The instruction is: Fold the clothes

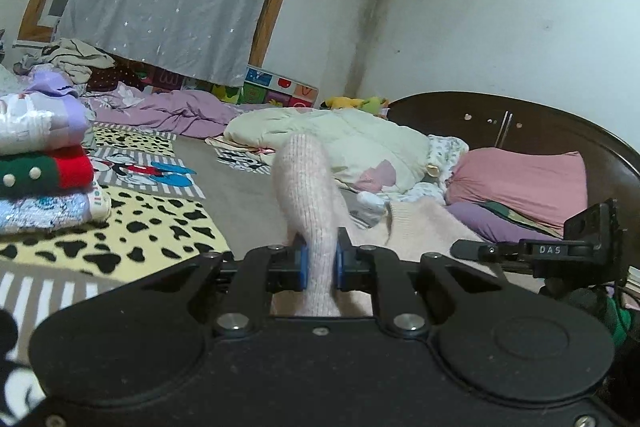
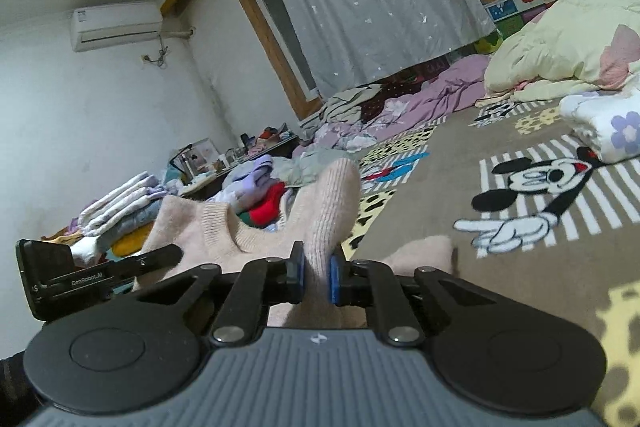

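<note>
A pale pink knit sweater lies on the cartoon-print blanket. My left gripper is shut on a fold of the sweater, which stands up in a hump between the blue pads. My right gripper is shut on another fold of the same sweater; its ribbed neckline shows just left of the fingers. The right gripper's body also shows at the right of the left wrist view, and the left gripper's body at the left of the right wrist view.
A stack of folded clothes stands left. A cream duvet, pink pillow and dark headboard lie ahead. Loose clothes and a folded floral quilt lie on the blanket.
</note>
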A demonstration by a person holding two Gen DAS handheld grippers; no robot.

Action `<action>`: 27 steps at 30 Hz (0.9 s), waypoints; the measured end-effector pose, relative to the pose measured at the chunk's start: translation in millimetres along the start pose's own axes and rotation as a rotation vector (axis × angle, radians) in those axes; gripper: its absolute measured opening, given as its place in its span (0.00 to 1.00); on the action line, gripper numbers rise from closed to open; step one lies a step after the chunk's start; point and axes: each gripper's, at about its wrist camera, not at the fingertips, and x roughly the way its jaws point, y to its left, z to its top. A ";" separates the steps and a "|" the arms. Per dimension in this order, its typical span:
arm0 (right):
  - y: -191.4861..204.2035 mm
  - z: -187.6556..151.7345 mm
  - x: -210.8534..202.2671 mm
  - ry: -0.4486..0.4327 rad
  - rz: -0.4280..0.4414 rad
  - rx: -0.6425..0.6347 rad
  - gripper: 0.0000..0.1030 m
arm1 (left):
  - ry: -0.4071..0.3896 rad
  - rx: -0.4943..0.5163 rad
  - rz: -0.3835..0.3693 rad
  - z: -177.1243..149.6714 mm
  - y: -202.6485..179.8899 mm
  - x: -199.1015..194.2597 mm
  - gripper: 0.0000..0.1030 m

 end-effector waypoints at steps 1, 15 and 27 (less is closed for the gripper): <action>-4.0 3.1 5.7 0.001 -0.005 0.005 0.13 | 0.004 0.003 0.005 -0.3 4.3 5.5 0.10; -45.0 7.4 74.9 0.069 -0.103 0.033 0.13 | 0.138 0.016 0.090 -15.6 36.7 64.7 0.10; -44.1 1.9 92.3 0.145 -0.272 0.002 0.34 | 0.169 -0.001 0.264 -5.7 27.7 49.6 0.54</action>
